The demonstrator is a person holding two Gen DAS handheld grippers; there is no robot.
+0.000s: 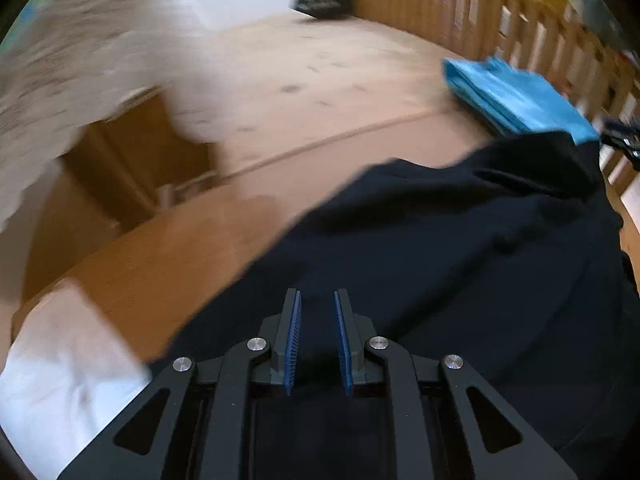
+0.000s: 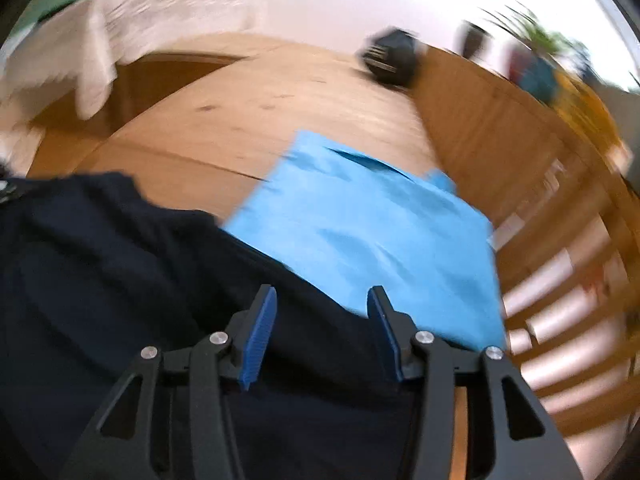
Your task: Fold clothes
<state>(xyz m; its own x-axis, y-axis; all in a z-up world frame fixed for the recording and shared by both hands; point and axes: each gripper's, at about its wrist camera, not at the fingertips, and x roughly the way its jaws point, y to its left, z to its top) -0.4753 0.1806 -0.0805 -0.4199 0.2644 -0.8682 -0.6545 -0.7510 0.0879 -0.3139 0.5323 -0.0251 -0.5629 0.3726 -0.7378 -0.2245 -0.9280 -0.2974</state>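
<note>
Below both pairs of fingers, spread over the wooden table, lies the dark navy garment, and each hand looks down on it at a slant. Seen from the left wrist, the left gripper has its blue pads standing a little apart, with nothing visibly pinched between them; the cloth shows through the gap but sits beneath, so no pressure on it can be seen. Seen from the right wrist, the right gripper has its pads set much wider, again over dark cloth and clamped on none of it.

The garment runs away from the left fingers toward the far right of that view, where its edge meets the folded light-blue garment. From the right hand that light-blue stack lies just ahead and to the right, with the navy cloth overlapping its near edge. So the navy garment's bulk sits between the two hands, its long run crossing from one to the other, though blur hides its true outline.

My judgement: the next fold depends on finding an edge or corner. The left hand seems nearer the edge toward the bare table, the right nearer the edge by the blue stack
</note>
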